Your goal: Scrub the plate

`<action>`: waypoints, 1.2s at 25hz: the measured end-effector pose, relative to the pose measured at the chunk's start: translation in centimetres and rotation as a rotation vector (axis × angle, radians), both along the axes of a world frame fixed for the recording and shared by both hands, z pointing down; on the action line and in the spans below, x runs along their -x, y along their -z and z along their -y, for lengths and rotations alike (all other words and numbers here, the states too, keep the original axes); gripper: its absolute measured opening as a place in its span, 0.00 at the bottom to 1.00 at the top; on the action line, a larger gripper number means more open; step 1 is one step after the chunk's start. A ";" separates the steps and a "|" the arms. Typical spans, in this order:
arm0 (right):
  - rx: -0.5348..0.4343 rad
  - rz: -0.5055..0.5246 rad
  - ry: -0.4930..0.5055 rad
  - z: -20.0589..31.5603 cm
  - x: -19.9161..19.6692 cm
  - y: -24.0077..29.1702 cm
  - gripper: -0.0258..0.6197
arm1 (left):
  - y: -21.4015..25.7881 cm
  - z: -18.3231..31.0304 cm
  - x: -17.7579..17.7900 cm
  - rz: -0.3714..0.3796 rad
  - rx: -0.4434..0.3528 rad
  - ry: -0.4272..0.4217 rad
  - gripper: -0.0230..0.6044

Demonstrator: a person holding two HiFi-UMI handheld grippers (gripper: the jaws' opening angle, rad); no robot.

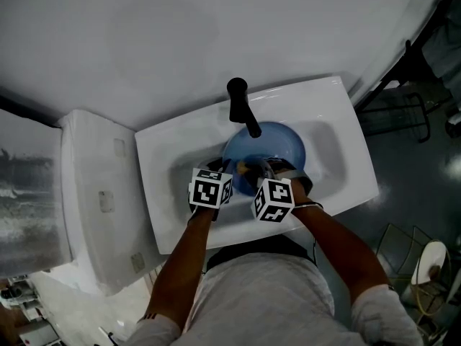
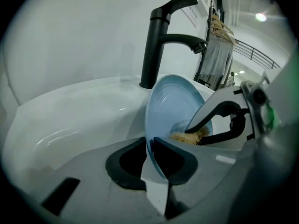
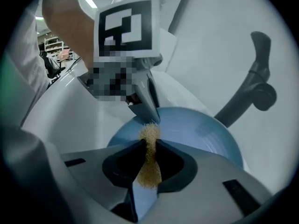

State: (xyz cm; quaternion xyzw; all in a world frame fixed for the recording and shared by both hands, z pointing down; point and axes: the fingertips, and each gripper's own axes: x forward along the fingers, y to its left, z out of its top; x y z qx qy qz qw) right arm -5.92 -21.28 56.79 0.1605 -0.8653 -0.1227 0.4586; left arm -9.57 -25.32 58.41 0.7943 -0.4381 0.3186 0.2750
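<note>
A light blue plate (image 1: pixel 272 144) stands tilted on edge in the white sink (image 1: pixel 338 114), under the black faucet (image 1: pixel 241 107). My left gripper (image 2: pixel 150 146) is shut on the plate's (image 2: pixel 170 108) rim, holding it up. My right gripper (image 3: pixel 148 146) is shut on a tan fibrous scrubber (image 3: pixel 149 160), pressed against the plate's (image 3: pixel 201 129) face. In the left gripper view the right gripper's fingers (image 2: pixel 212 113) hold the scrubber (image 2: pixel 189 136) against the plate's inside. Both grippers (image 1: pixel 241 179) meet at the plate's near edge in the head view.
The faucet (image 2: pixel 161 36) rises just behind the plate and its spout hangs over it. A white toilet tank (image 1: pixel 97 200) stands left of the sink. A wall lies beyond the basin. Floor and a wire rack (image 1: pixel 403 114) show at right.
</note>
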 end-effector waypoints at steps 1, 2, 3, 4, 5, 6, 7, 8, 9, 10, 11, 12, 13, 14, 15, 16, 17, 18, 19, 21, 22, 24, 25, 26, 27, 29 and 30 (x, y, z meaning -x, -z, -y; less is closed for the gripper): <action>0.006 -0.008 0.010 -0.1 0.3 -0.4 0.14 | 0.0 0.0 0.0 0.000 0.001 0.001 0.13; 0.013 -0.013 0.016 -0.1 0.5 -0.7 0.14 | -0.1 0.0 0.0 0.000 0.002 0.002 0.13; 0.019 -0.016 0.019 -0.1 0.6 -1.0 0.14 | -0.1 0.0 -0.1 0.001 0.003 0.002 0.13; 0.024 -0.016 0.020 0.0 0.6 -1.1 0.14 | -0.1 0.0 -0.1 0.002 0.004 0.003 0.13; 0.027 -0.015 0.021 0.0 0.5 -1.1 0.14 | -0.1 0.1 0.0 0.002 0.006 0.004 0.13; 0.027 -0.016 0.022 0.1 0.4 -1.1 0.14 | -0.1 0.1 0.0 0.002 0.006 0.004 0.13; 0.027 -0.019 0.024 0.1 0.1 -1.0 0.14 | -0.1 0.1 0.0 0.003 0.006 0.004 0.13; 0.027 -0.024 0.025 0.2 -0.2 -1.0 0.14 | -0.1 0.1 0.0 0.002 0.006 0.003 0.13; 0.026 -0.029 0.025 0.2 -0.7 -1.0 0.14 | -0.1 0.1 -0.1 0.002 0.006 0.002 0.13; 0.026 -0.036 0.024 0.3 -1.2 -1.0 0.14 | -0.1 0.1 -0.1 0.001 0.006 0.001 0.13; 0.026 -0.043 0.023 0.4 -1.7 -1.0 0.14 | -0.1 0.2 -0.1 0.001 0.007 0.000 0.13; 0.026 -0.051 0.022 0.4 -2.4 -1.1 0.14 | -0.1 0.2 0.0 0.001 0.007 -0.001 0.13; 0.025 -0.060 0.021 0.5 -3.0 -1.1 0.14 | -0.1 0.2 0.0 0.000 0.007 -0.001 0.13; 0.026 -0.070 0.021 0.5 -3.7 -1.2 0.14 | -0.1 0.1 0.0 0.000 0.007 -0.001 0.13; 0.026 -0.080 0.021 0.5 -4.3 -1.3 0.14 | -0.1 0.1 0.0 0.000 0.008 -0.002 0.13; 0.026 -0.090 0.021 0.5 -5.0 -1.3 0.14 | -0.1 0.1 0.0 0.001 0.008 -0.003 0.13; 0.026 -0.101 0.021 0.5 -5.7 -1.4 0.14 | -0.2 0.1 0.0 0.001 0.009 -0.004 0.13; 0.026 -0.111 0.022 0.5 -6.3 -1.4 0.14 | -0.1 0.1 -0.1 0.001 0.009 -0.004 0.13; 0.026 -0.121 0.024 0.6 -6.9 -1.5 0.14 | -0.1 0.1 -0.1 0.001 0.008 -0.004 0.13; 0.027 -0.140 0.026 0.6 -8.1 -1.6 0.14 | -0.1 0.2 -0.2 0.002 0.007 -0.005 0.13; 0.028 -0.149 0.026 0.7 -8.6 -1.6 0.14 | 0.0 0.2 -0.2 0.003 0.006 -0.005 0.13; 0.031 -0.165 0.026 0.7 -9.5 -1.8 0.14 | 0.0 0.1 -0.2 0.005 0.007 -0.005 0.13; 0.034 -0.172 0.026 0.7 -9.8 -1.8 0.14 | 0.0 0.1 -0.2 0.006 0.007 -0.005 0.13; 0.036 -0.178 0.027 0.7 -10.0 -1.8 0.14 | 0.0 0.1 -0.2 0.007 0.007 -0.004 0.13; 0.036 -0.182 0.028 0.6 -10.2 -1.8 0.14 | 0.0 0.1 -0.2 0.008 0.007 -0.004 0.13; 0.034 -0.182 0.042 0.3 -9.9 -1.4 0.14 | 0.0 0.1 -0.2 0.010 0.008 -0.004 0.13; 0.032 -0.177 0.058 0.0 -9.4 -1.1 0.14 | 0.1 0.1 -0.2 0.011 0.008 -0.003 0.13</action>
